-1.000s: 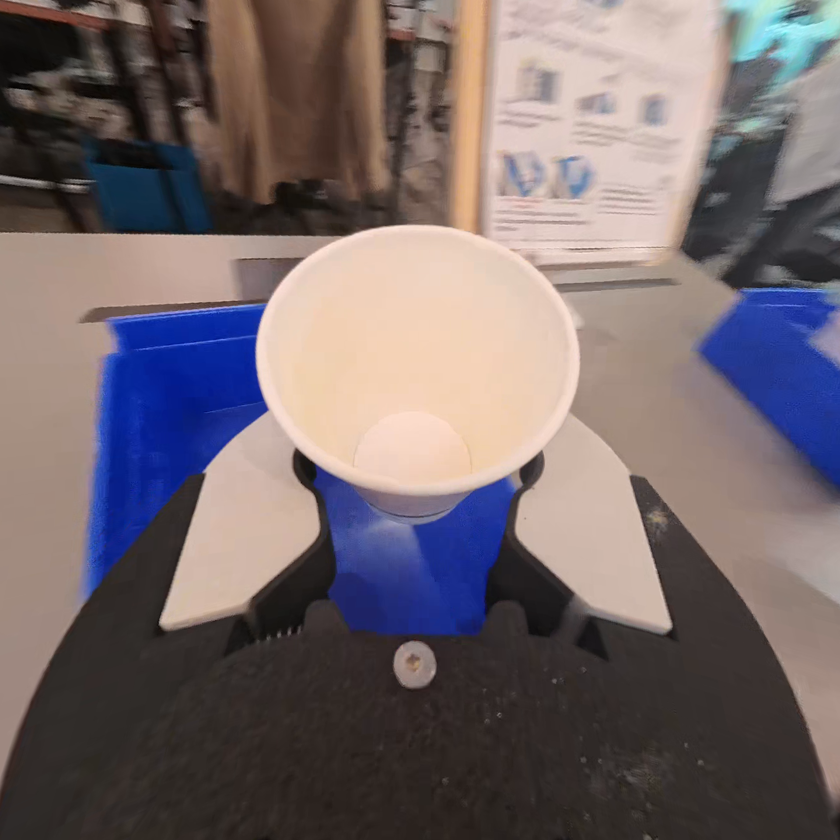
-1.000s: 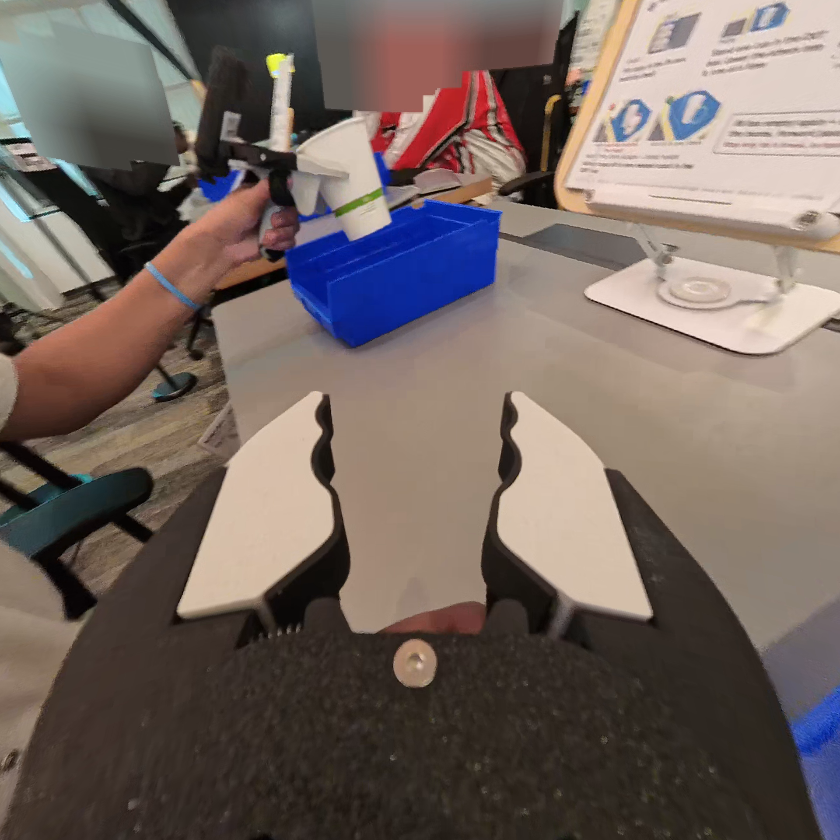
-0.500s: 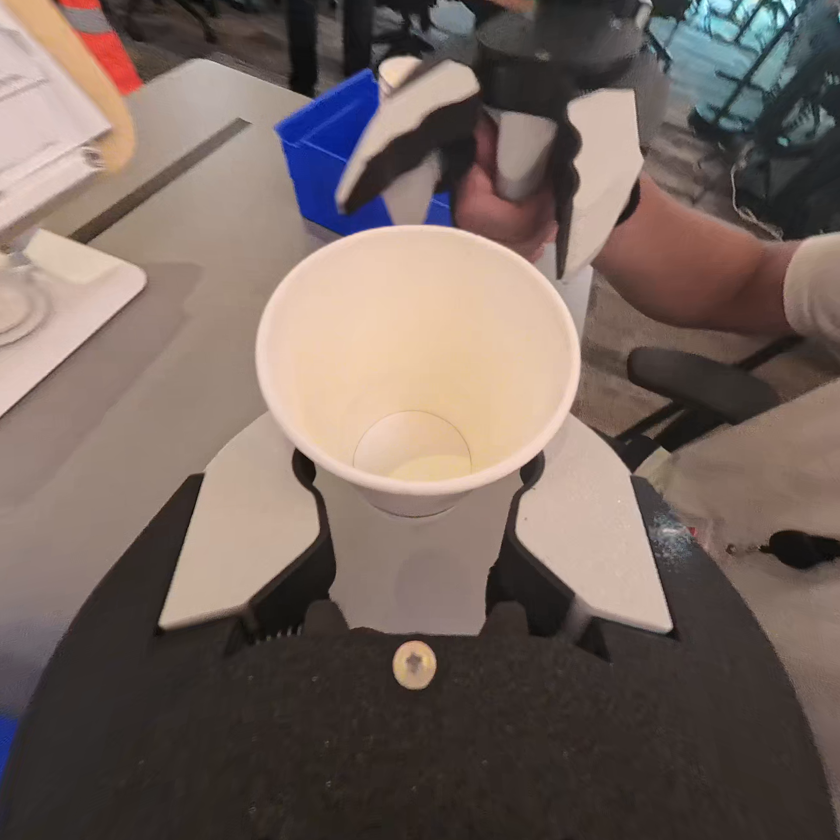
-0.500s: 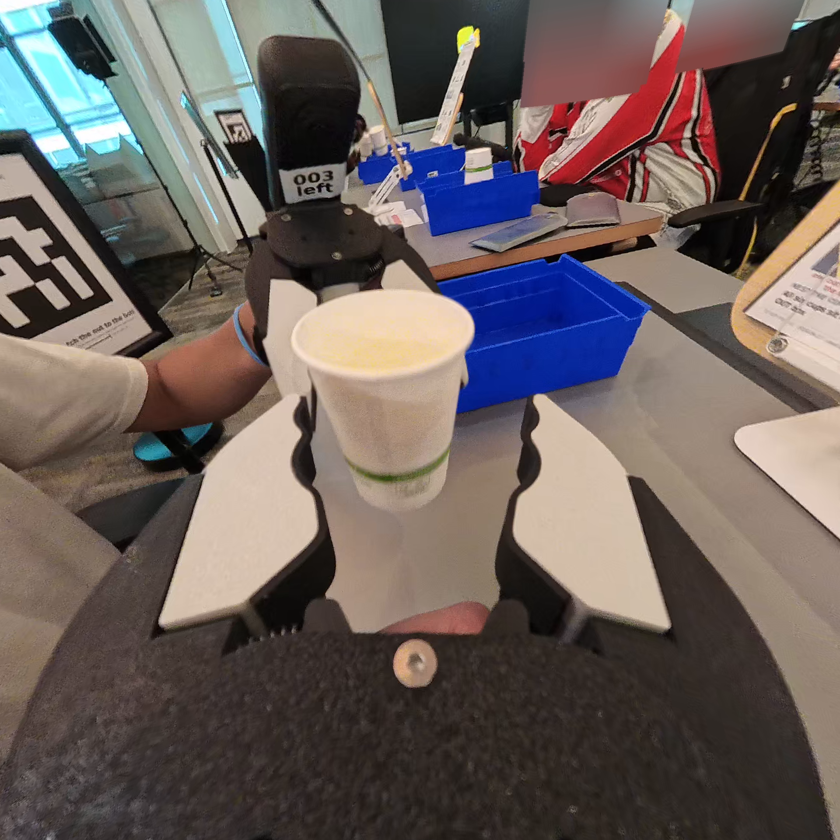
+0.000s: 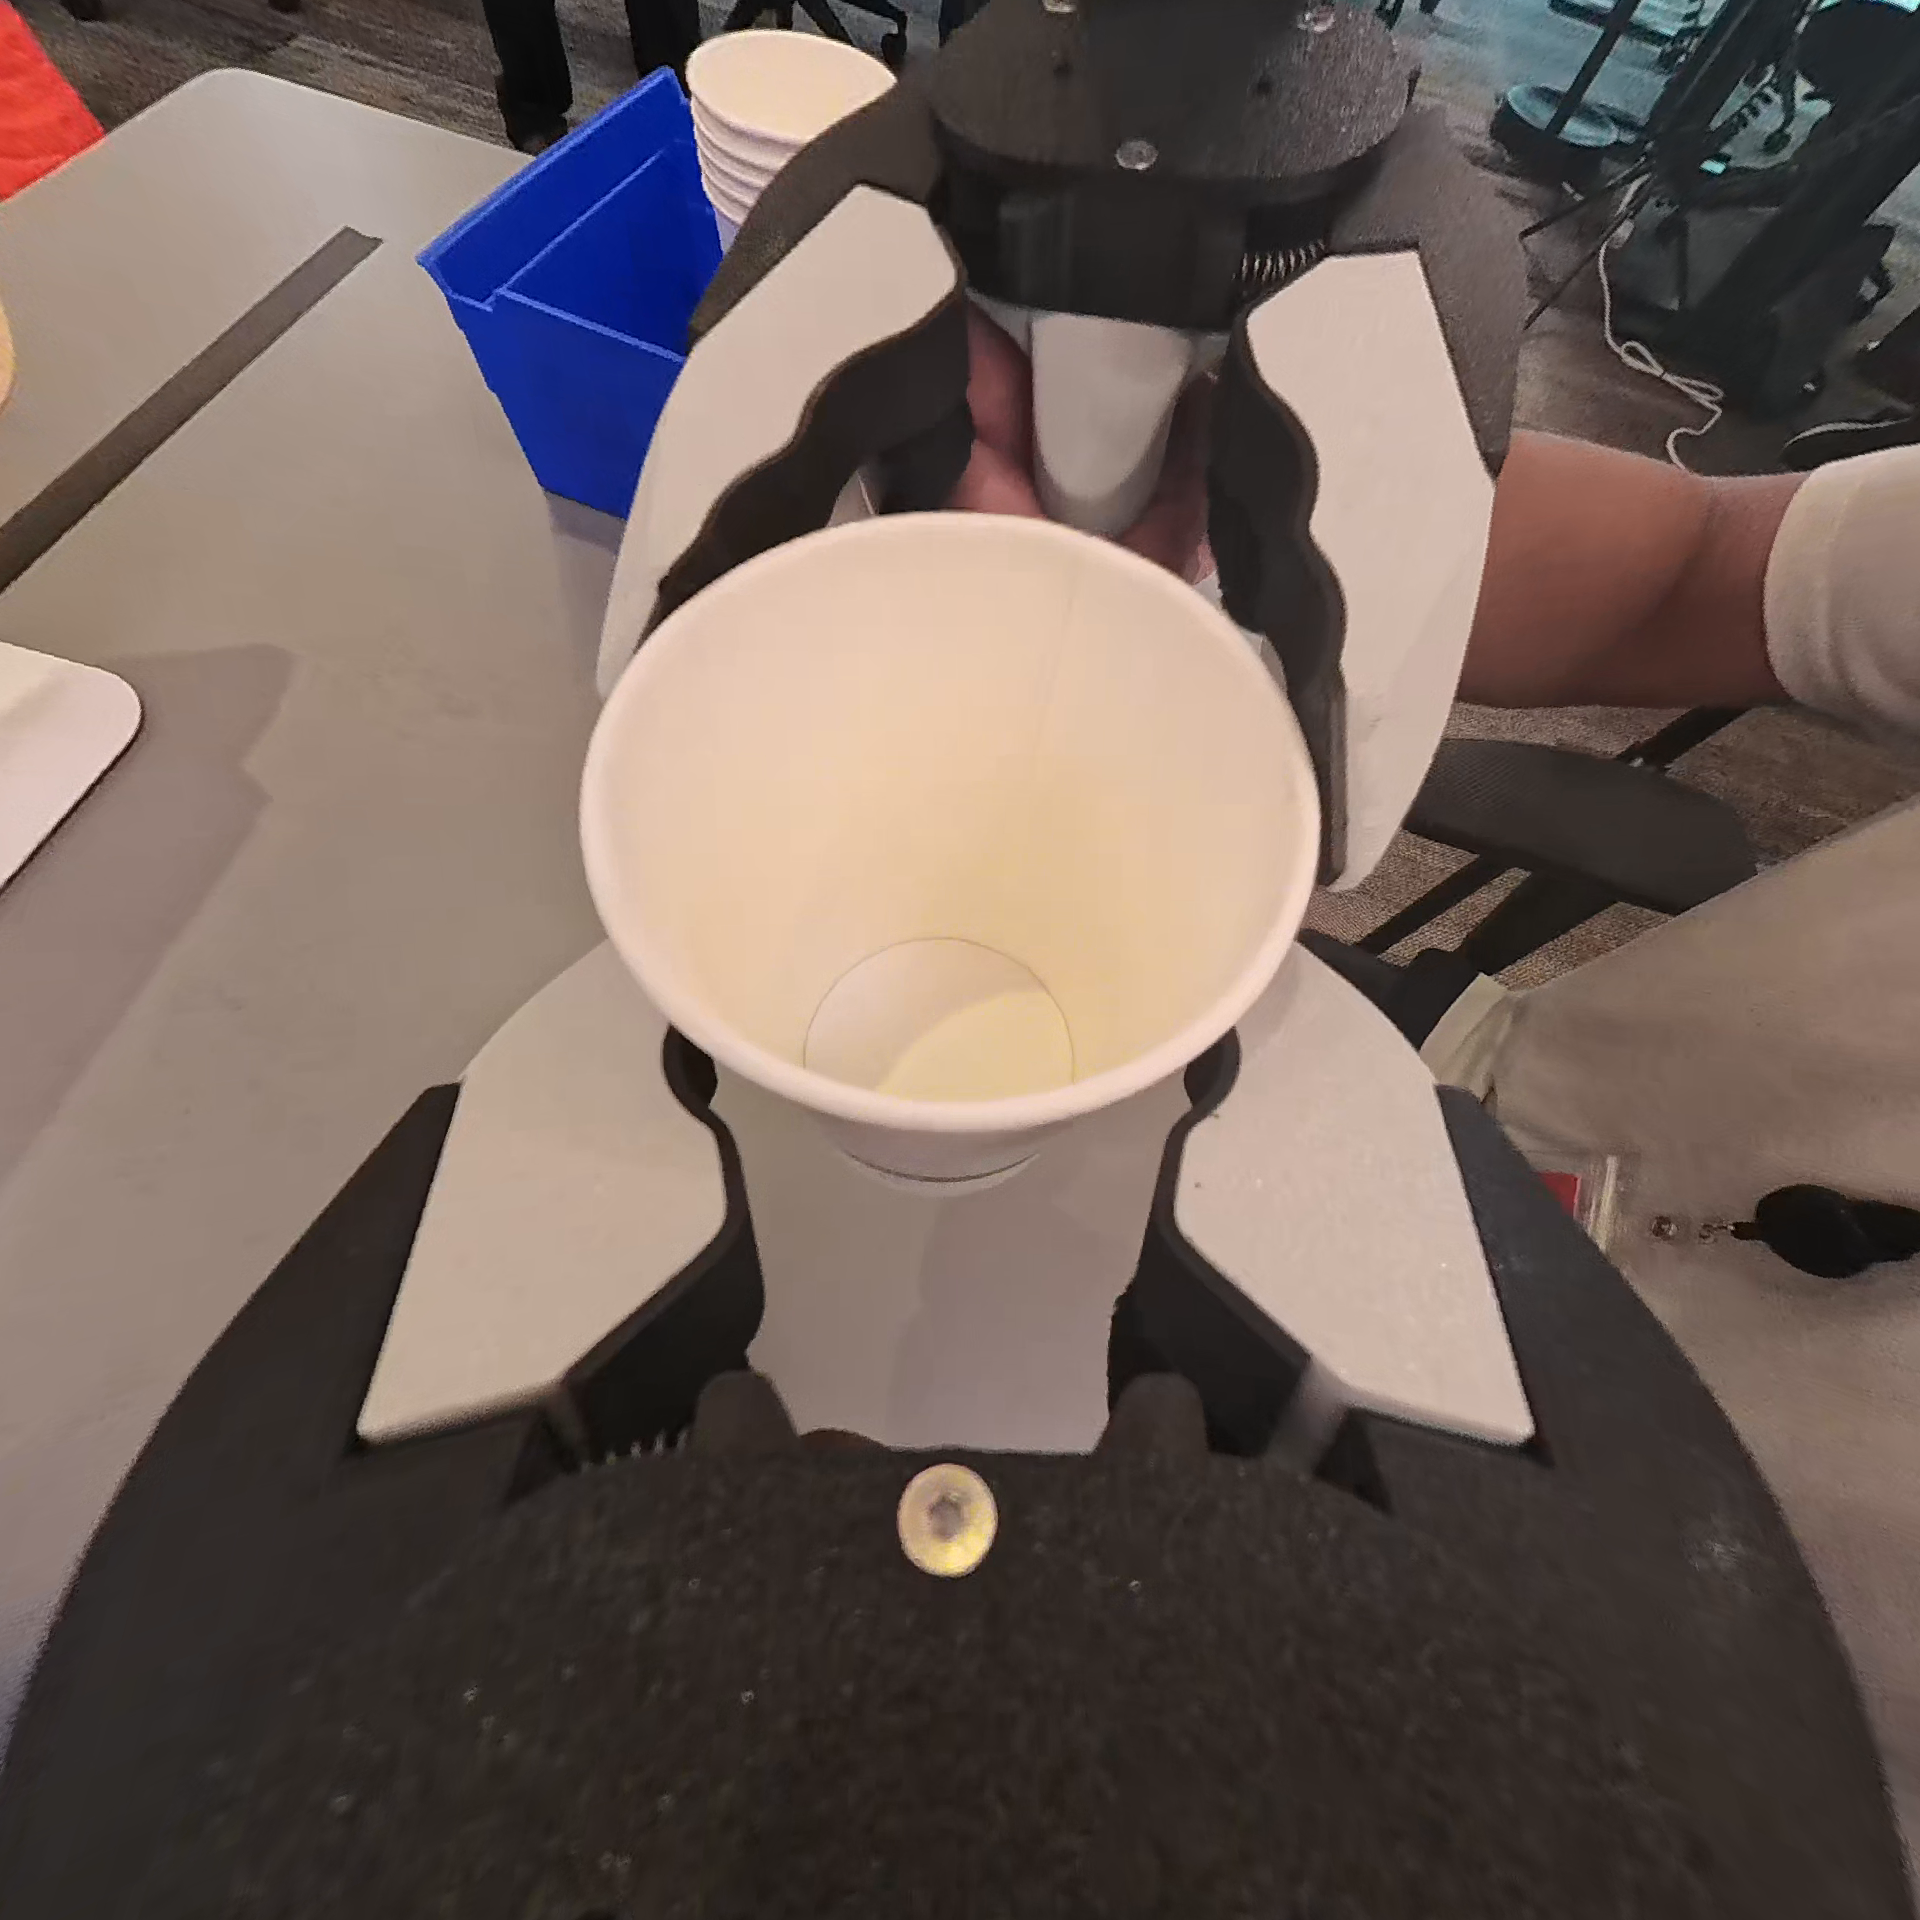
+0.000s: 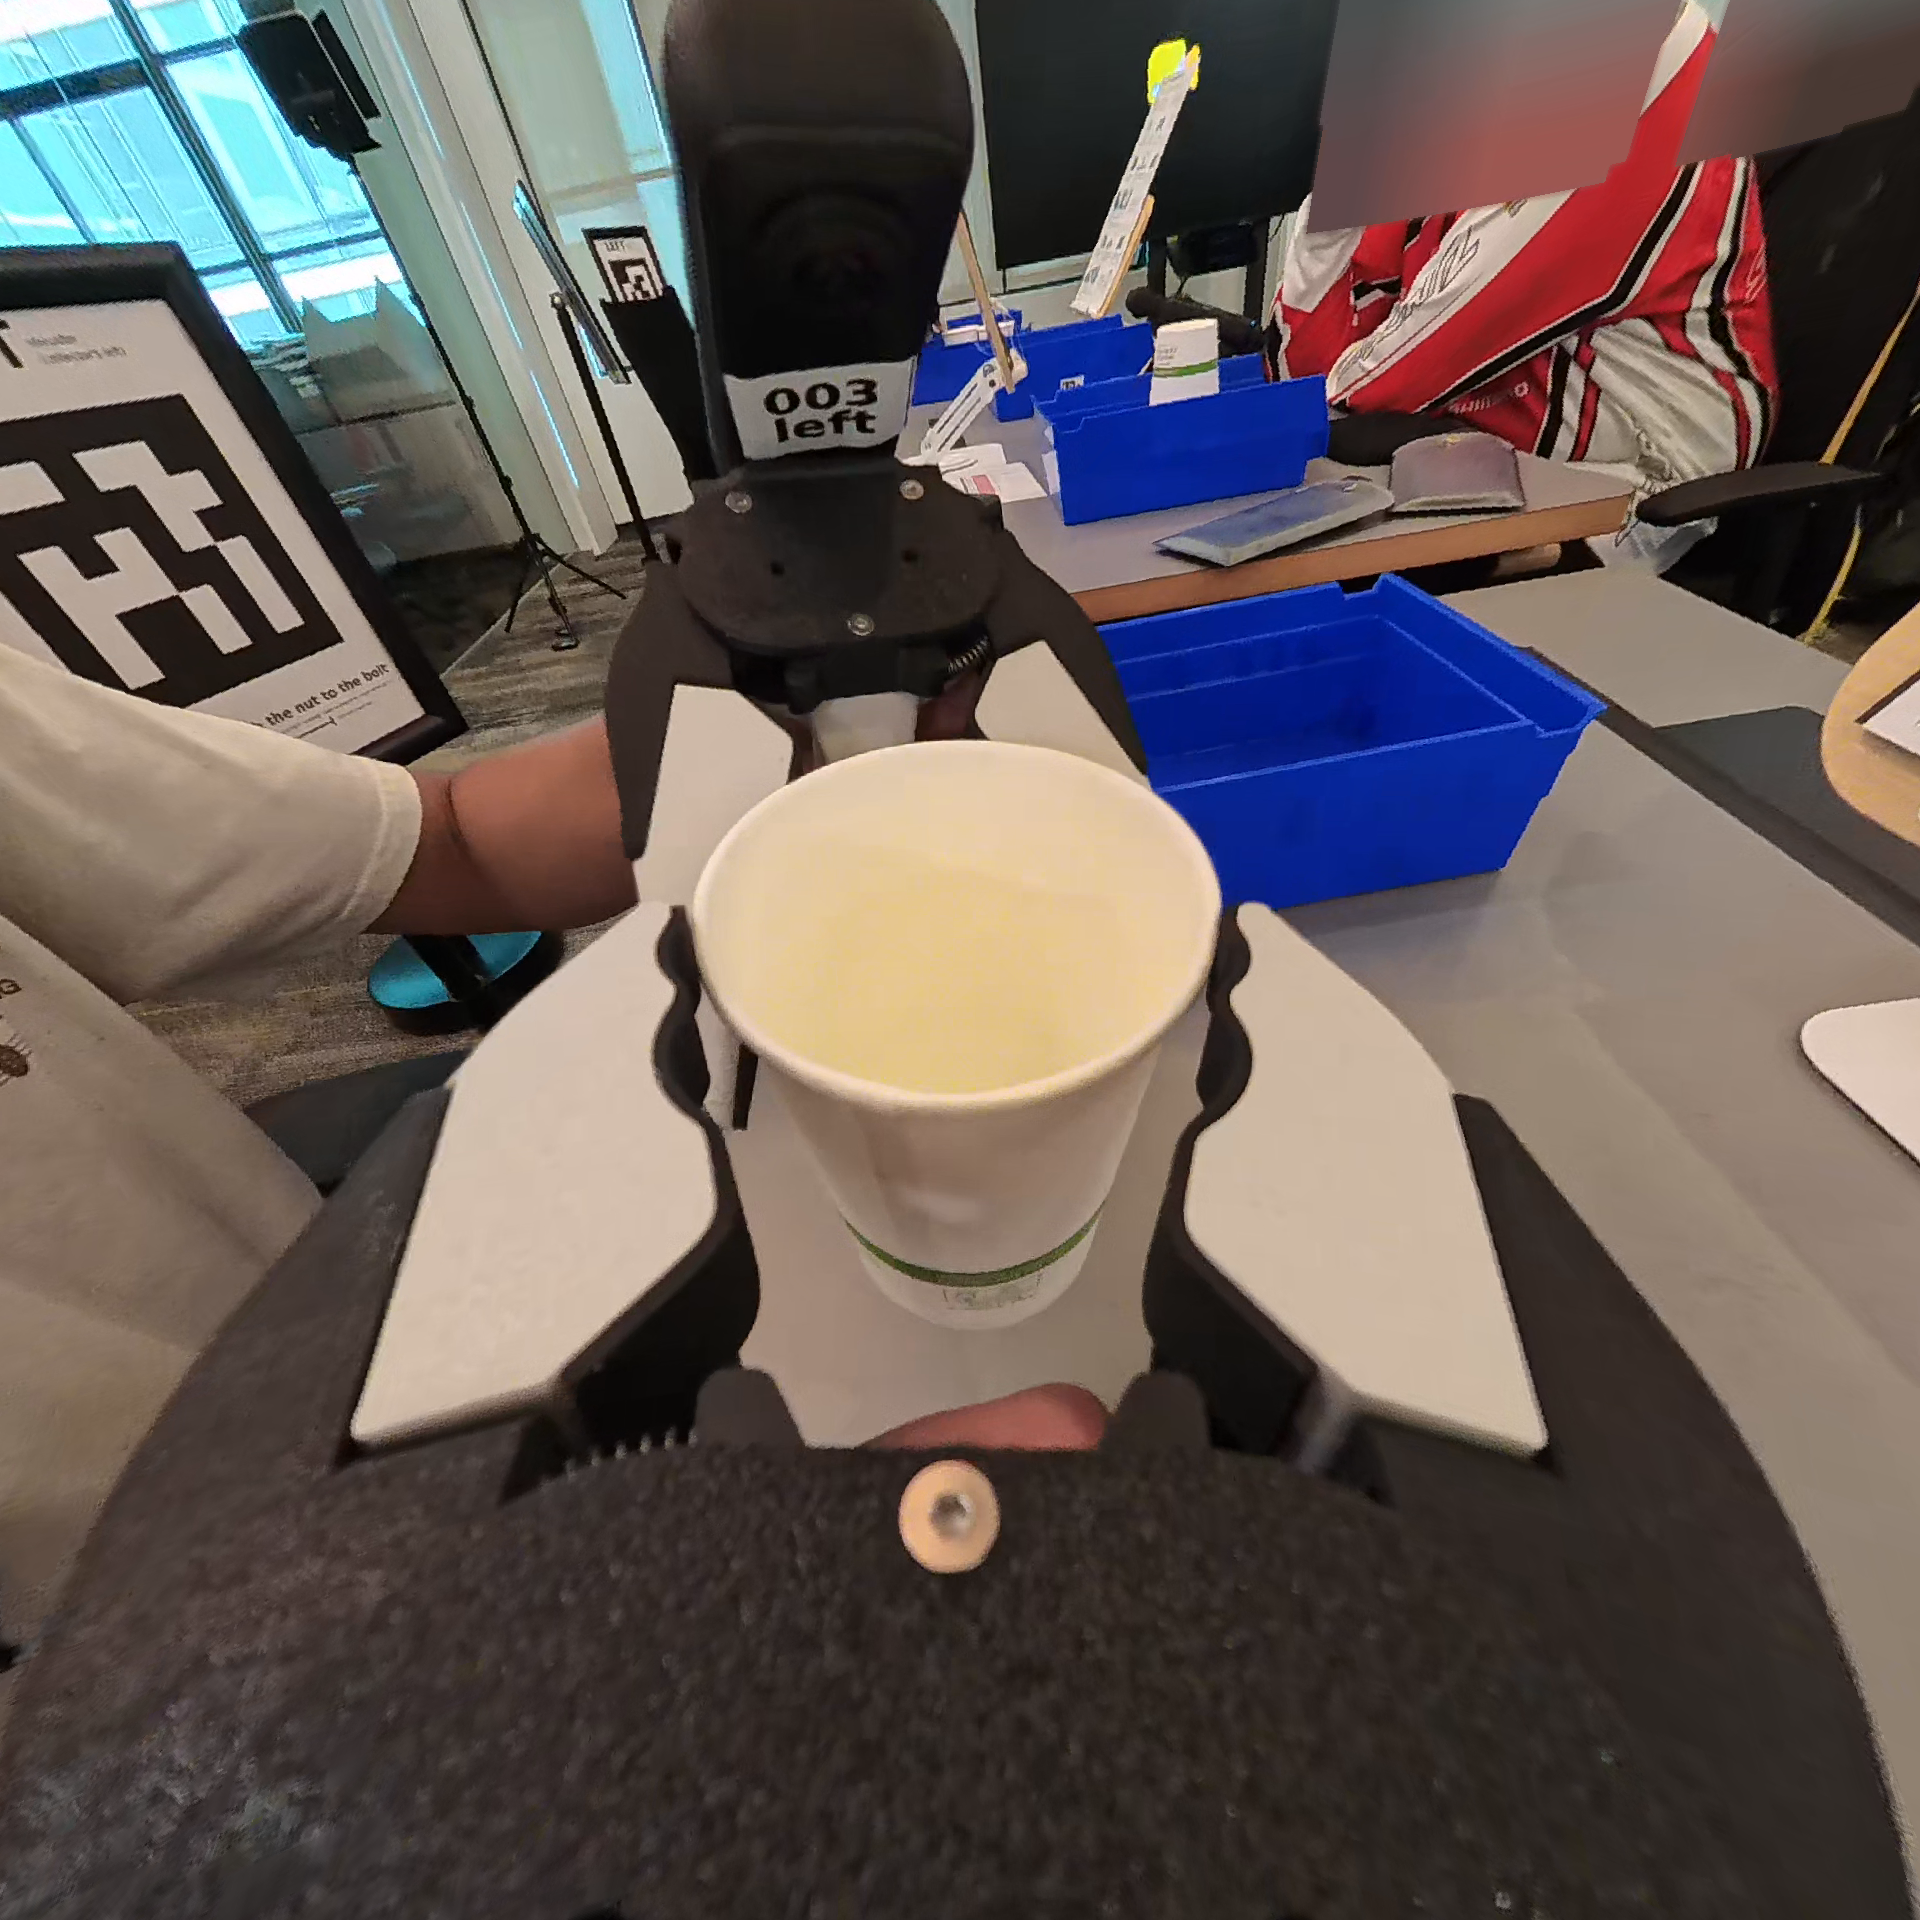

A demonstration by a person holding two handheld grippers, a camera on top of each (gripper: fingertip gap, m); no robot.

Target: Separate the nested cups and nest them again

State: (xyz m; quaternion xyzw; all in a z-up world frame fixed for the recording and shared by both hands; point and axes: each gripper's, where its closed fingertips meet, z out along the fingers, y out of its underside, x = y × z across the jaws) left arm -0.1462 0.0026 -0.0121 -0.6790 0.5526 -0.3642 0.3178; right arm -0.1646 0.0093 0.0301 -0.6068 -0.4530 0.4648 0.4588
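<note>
A white paper cup (image 5: 935, 779) with a green band near its base (image 6: 966, 1262) is held upright in the air over the grey table. My left gripper (image 5: 951, 1039) is shut on its lower body. In the right wrist view the left gripper (image 6: 862, 727) stands behind the cup (image 6: 956, 935). My right gripper (image 6: 956, 925) is open, one finger on each side of the cup just below the rim, without a firm squeeze. It faces me in the left wrist view (image 5: 987, 769). I cannot tell whether a second cup is nested inside.
A blue bin (image 5: 582, 343) with a stack of white cups (image 5: 769, 114) sits at the table's far edge. An empty blue bin (image 6: 1340, 769) sits on the table (image 6: 1662, 1039). A white stand base (image 6: 1870, 1060) lies to the right. A chair (image 5: 1579, 821) is beside the table.
My left gripper has swung the cup away from the blue bin to face the right gripper. The right gripper has closed in until its open fingers straddle the cup.
</note>
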